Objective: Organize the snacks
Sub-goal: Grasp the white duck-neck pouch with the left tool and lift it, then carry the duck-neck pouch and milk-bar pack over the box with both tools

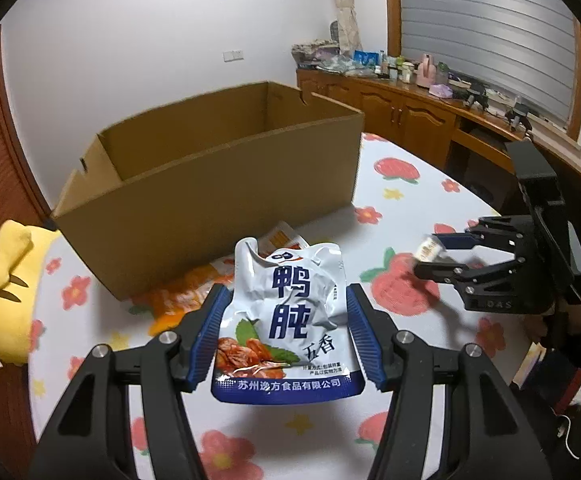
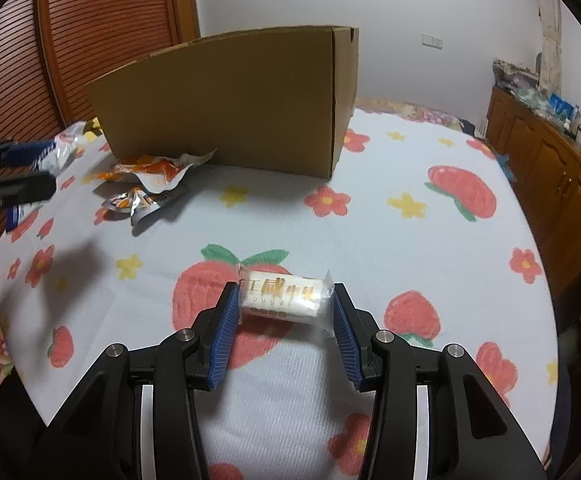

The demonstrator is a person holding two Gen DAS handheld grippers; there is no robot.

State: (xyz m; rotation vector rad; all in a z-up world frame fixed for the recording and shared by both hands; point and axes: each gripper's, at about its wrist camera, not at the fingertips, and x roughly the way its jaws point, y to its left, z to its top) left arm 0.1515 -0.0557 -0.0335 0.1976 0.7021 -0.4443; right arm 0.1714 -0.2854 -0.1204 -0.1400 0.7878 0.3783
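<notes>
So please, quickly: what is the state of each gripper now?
Left gripper: closed on the white and blue snack pouch, lifted off the bedspread.
Right gripper: closed on the wrapped nougat candy.

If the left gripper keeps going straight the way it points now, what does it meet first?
Probably the orange snack packets lying just ahead of the left gripper and its white pouch, or the near wall of the cardboard box right behind them; depth is hard to judge.
</notes>
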